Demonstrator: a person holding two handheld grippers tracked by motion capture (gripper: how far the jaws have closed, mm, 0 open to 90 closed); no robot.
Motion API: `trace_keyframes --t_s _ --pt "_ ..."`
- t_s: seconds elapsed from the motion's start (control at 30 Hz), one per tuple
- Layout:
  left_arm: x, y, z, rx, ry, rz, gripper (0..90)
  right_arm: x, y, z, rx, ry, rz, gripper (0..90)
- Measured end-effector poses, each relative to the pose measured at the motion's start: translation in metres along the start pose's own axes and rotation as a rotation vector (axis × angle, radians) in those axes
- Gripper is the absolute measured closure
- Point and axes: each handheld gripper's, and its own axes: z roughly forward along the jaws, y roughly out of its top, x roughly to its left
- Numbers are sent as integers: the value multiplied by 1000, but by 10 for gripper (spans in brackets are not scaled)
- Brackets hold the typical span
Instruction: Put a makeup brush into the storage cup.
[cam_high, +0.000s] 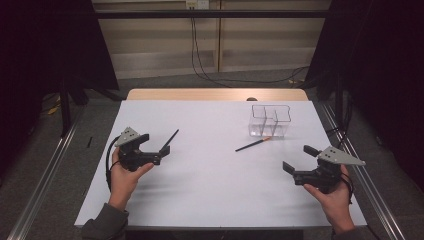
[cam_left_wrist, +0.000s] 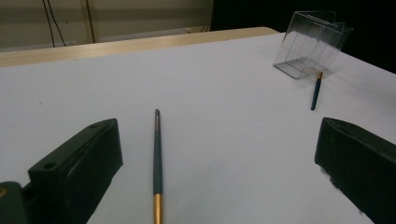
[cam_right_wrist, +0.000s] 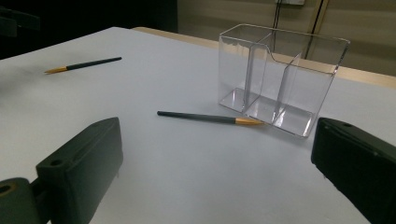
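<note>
Two dark brush-like sticks with gold ends lie on the white table. One stick (cam_high: 170, 139) (cam_left_wrist: 157, 158) lies just ahead of my left gripper (cam_high: 156, 148) (cam_left_wrist: 219, 168), between its open jaws but not held. The other stick (cam_high: 253, 144) (cam_right_wrist: 210, 117) rests with its gold end touching the front of a clear divided box (cam_high: 269, 120) (cam_right_wrist: 280, 77) (cam_left_wrist: 310, 44). My right gripper (cam_high: 299, 160) (cam_right_wrist: 215, 172) is open and empty at the front right, some way short of that stick and the box.
The white sheet (cam_high: 210, 175) covers the table, with a strip of bare wood (cam_high: 215, 94) along the far edge. Metal rails (cam_high: 45, 175) run along both sides of the table, and cables hang at the back wall.
</note>
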Motion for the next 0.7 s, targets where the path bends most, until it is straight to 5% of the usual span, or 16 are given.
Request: trace_keyframes --t_s 0.7 --pt "11 14 21 152 37 -18 11 -2 -1 -4 -2 -8 0 16"
